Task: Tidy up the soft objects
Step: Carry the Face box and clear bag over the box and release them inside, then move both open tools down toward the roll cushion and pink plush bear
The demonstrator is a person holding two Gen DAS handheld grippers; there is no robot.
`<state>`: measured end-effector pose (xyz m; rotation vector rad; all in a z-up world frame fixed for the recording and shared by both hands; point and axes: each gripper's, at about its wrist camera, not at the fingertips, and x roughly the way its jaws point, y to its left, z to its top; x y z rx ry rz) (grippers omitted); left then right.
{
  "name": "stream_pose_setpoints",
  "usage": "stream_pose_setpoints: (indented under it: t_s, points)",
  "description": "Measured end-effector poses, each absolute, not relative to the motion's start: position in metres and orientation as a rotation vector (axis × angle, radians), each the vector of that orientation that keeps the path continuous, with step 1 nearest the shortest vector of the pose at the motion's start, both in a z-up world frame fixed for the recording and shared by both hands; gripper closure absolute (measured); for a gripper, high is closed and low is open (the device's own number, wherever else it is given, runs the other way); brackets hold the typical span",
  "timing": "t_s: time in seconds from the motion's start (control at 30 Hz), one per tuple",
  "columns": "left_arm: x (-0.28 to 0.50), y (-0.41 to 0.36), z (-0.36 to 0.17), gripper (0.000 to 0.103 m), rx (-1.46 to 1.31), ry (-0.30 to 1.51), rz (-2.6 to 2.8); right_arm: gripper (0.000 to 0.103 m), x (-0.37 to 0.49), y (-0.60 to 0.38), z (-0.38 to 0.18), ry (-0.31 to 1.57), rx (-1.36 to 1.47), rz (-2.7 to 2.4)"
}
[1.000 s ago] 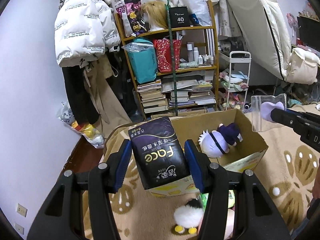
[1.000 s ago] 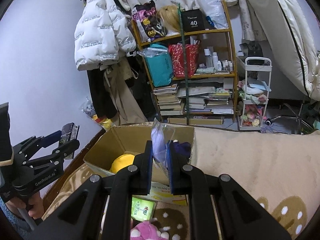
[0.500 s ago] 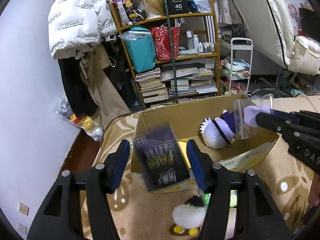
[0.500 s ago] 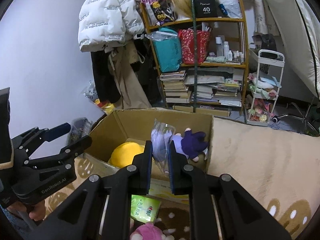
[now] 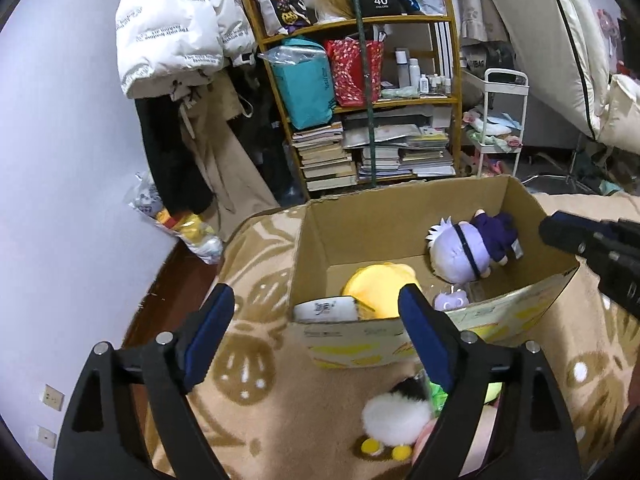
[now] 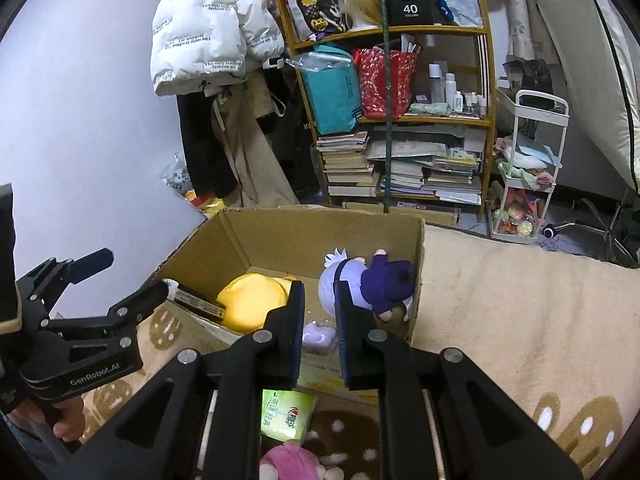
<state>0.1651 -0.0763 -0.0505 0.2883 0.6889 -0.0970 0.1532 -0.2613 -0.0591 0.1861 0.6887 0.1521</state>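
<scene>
Nearest the left wrist camera, the left gripper (image 5: 316,322) stands spread wide with nothing between its blue pads, poised over the near-left corner of the cardboard box (image 5: 384,220). Just in front of it on the tan patterned blanket (image 5: 260,392) lies a white fluffy plush with yellow feet (image 5: 394,416), outside the box and touching a green packet (image 6: 286,414) and a pink plush (image 6: 290,462). The right gripper (image 6: 319,330) is parted by a narrow gap and holds nothing; it sits above the near wall of the box, over a clear bag containing a small lilac item (image 6: 318,336) that rests on the box floor. Inside the box, against the near-left wall, a tissue pack (image 5: 326,310) lies with its white end showing. Beside it sits a yellow plush (image 5: 380,286), touching the pack. Further right, a lilac-haired doll in dark purple clothing (image 5: 474,250) lies on its side against the right wall. Behind the box, well apart, a wooden shelf (image 5: 400,100) carries stacked books, a teal bag and a red bag. A white puffer jacket (image 5: 172,28) hangs to the left of the shelf, and a white trolley (image 5: 504,120) stands to its right.
</scene>
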Motion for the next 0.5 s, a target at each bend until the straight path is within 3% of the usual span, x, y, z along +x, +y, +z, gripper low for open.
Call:
stream_pose_setpoints:
  t_s: [0.1,0.23,0.5]
  points:
    - [0.159,-0.072,-0.042,0.019,0.269,0.693,-0.1,0.086,0.148,-0.263,-0.056,0.689,0.197,0.15]
    - [0.143,-0.065,-0.03,0.019,0.238,0.699,-0.108,0.065,0.136,-0.27,-0.052,0.702,0.219,0.146]
    - [0.113,-0.06,-0.011,0.016,0.225,0.746,-0.156,0.045,0.108,-0.269,-0.043,0.754,0.178,0.131]
